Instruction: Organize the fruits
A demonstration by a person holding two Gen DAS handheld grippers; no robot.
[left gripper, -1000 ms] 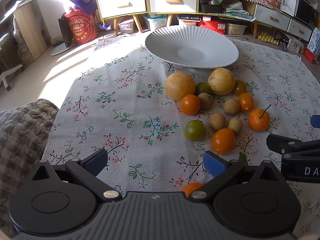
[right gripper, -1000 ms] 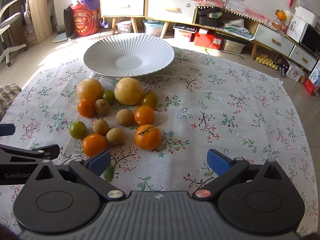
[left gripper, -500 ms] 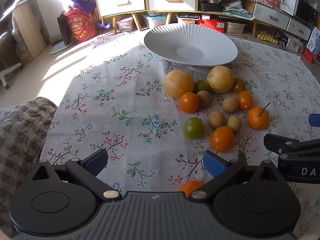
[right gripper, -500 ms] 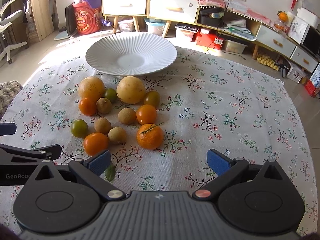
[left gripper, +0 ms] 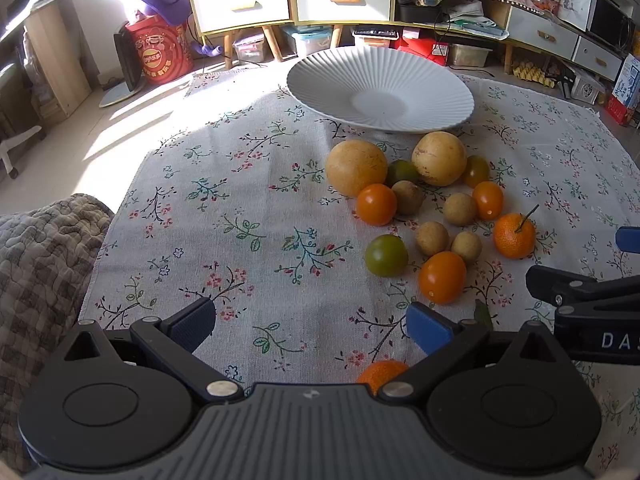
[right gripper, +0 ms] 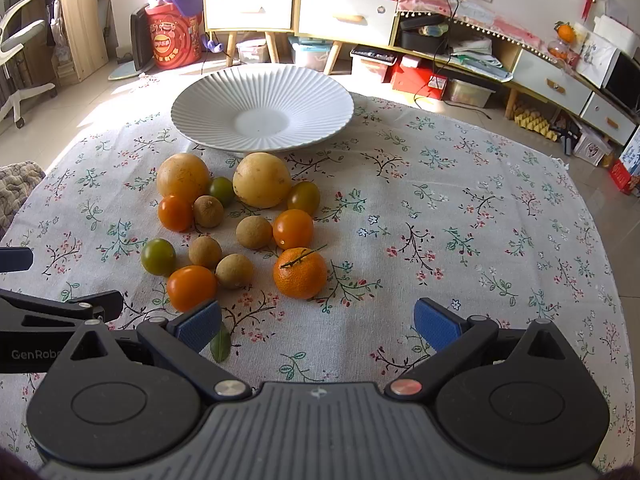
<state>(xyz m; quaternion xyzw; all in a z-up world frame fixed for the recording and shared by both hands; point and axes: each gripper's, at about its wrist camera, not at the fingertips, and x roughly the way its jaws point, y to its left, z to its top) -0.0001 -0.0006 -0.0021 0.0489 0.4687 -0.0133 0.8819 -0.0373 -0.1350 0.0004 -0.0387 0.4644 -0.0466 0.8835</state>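
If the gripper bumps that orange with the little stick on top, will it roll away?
Probably a little. The orange with the stem looks round and sits loose on the flat tablecloth, with open cloth on its right side. The cloth may slow it, and the stem could stop a full roll. Its peel looks dimpled, so the open right gripper should likely hold it without much slipping.

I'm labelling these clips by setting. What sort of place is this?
Most likely a lived-in home living room. A floral tablecloth carries a white ribbed plate and loose fruit, wooden drawer cabinets line the wall, and storage boxes crowd the tiled floor beneath.
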